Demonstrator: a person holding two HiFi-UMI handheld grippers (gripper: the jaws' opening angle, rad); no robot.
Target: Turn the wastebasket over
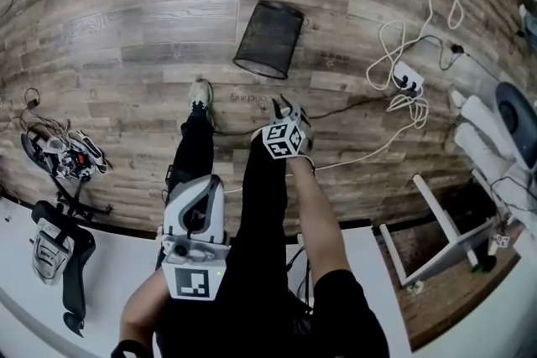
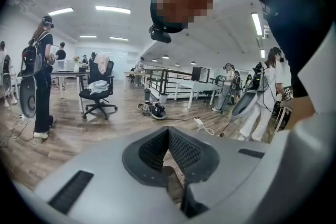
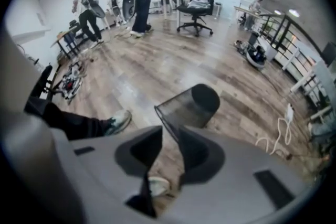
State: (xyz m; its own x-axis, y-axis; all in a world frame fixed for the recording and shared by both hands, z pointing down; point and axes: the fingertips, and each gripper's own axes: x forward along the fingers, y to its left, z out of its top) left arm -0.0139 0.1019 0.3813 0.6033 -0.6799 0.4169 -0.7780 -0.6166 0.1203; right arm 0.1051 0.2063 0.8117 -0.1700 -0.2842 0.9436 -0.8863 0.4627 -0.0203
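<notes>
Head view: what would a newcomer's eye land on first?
The black mesh wastebasket, alone on the wood floor at top centre, its wide rim toward the person. Just below it the right gripper points at it, its jaws apart with nothing gripped. A tangle of white cables sprawls over the floor at right.

Open office: desks [image 2: 199, 85], swivel chair [image 2: 97, 93]

Black wire-mesh wastebasket [image 1: 268, 38] on wood floor; wide rim at near end, closed base farther.
</notes>
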